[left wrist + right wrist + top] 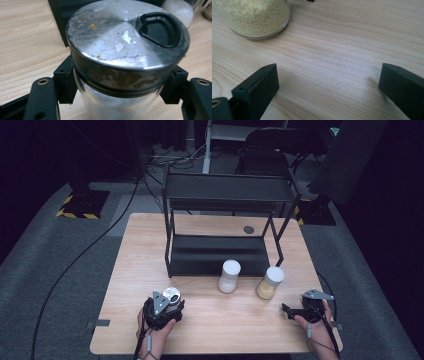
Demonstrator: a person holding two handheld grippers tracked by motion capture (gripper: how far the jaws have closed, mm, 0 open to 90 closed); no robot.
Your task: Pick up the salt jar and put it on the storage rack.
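A glass jar with a scuffed metal lid [125, 42] stands on the wooden table near its front left; the lid [171, 294] has a black pour opening. My left gripper [120, 83] is shut on this jar, its pads pressing the glass just under the lid from both sides; the high view shows that gripper [170, 303] held from below by a hand. My right gripper [285, 309] rests at the front right, pointing left toward a jar of yellow grains [269, 283]. Its jaws [327, 75] are open over bare wood, with the grain jar [254, 17] a little ahead.
A jar of white powder [229, 276] stands mid-table, in front of a black two-level rack [225, 195] at the back of the table [210, 320]. That white jar [178, 10] is just behind the held jar. Cables trail from both grippers.
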